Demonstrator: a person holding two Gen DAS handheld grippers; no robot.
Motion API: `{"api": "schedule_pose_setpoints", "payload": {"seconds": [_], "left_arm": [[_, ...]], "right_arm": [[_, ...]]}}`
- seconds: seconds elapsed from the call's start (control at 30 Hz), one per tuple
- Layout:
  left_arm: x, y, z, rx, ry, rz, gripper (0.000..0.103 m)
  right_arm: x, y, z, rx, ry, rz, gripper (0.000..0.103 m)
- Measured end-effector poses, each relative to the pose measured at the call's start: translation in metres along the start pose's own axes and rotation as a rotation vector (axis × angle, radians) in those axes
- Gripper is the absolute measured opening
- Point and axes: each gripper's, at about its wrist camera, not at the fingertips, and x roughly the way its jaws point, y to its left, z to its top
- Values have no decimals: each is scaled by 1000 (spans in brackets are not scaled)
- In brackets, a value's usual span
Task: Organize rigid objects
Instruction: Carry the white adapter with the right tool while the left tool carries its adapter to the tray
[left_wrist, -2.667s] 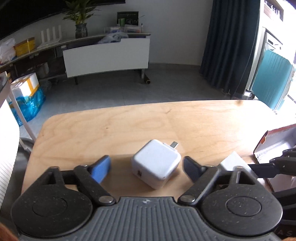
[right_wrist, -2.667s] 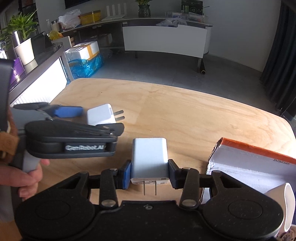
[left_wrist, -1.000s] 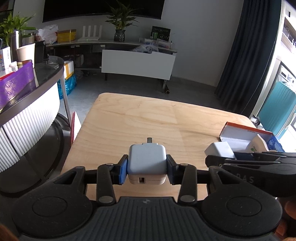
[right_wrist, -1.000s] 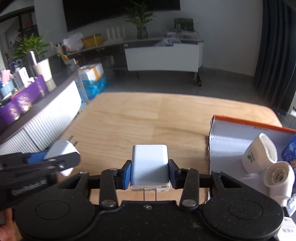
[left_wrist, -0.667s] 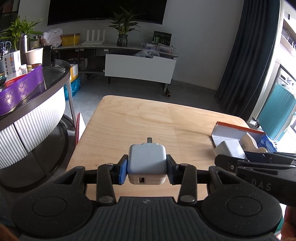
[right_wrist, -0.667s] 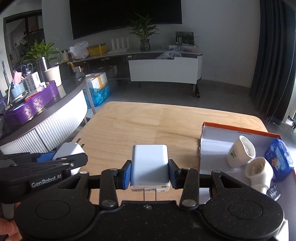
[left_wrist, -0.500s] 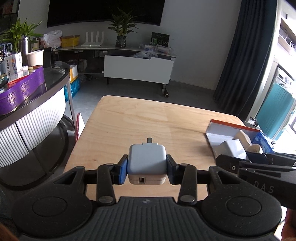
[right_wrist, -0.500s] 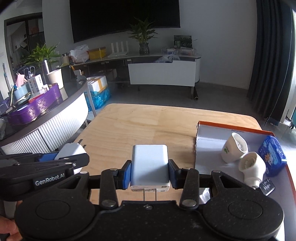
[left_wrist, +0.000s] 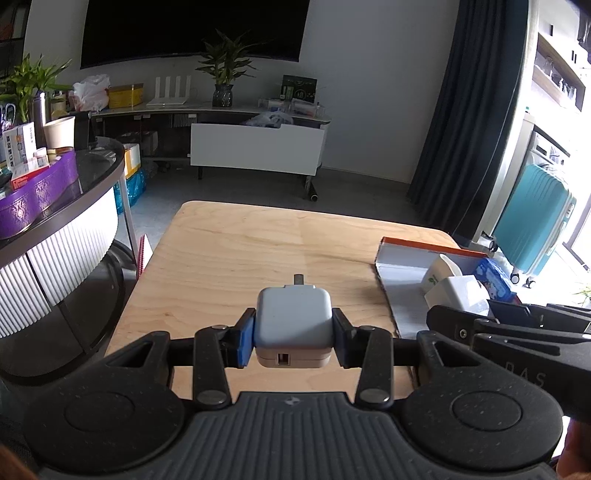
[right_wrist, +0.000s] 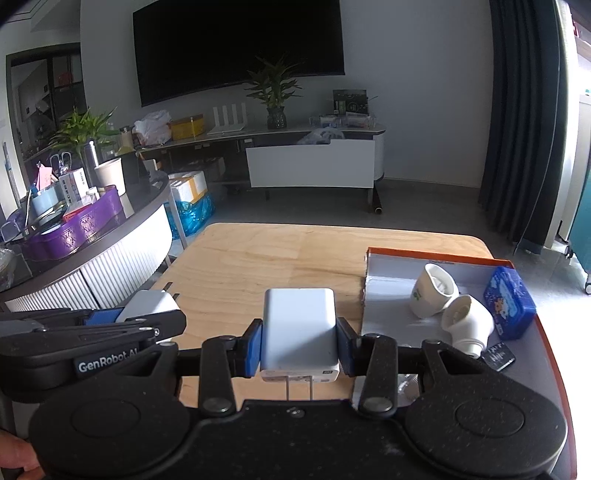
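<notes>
My left gripper (left_wrist: 293, 334) is shut on a small white square charger (left_wrist: 293, 319), held above the wooden table (left_wrist: 258, 251), its plug pointing away from me. My right gripper (right_wrist: 299, 343) is shut on a larger white charger (right_wrist: 299, 325), prongs facing back toward me. In the right wrist view the left gripper (right_wrist: 110, 321) with its charger (right_wrist: 147, 302) shows at the left. In the left wrist view the right gripper's charger (left_wrist: 458, 291) shows at the right. An orange-rimmed box (right_wrist: 391, 284) lies on the table's right side.
Inside the box lie two white socket-like pieces (right_wrist: 432, 288) (right_wrist: 469, 325), a blue tin (right_wrist: 509, 302) and a small black card (right_wrist: 498, 356). A curved counter (right_wrist: 92, 236) with a purple tray stands left of the table. A teal suitcase (left_wrist: 532, 218) stands far right.
Both grippers have risen and pulled back with their chargers still held. More of the table and the box's contents have come into view.
</notes>
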Motion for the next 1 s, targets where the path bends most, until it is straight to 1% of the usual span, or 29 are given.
{"api": "schedule_pose_setpoints", "payload": {"seconds": [0.4,1.0], "left_arm": [[-4,-13,-4,28,-5,-21,42],[-6,-27,-6,58,-5,-47,42]], "right_arm": [[-16,-15,-8,29,-22,-20,50],[-24,-26,-6,52,-38,-38,50]]}}
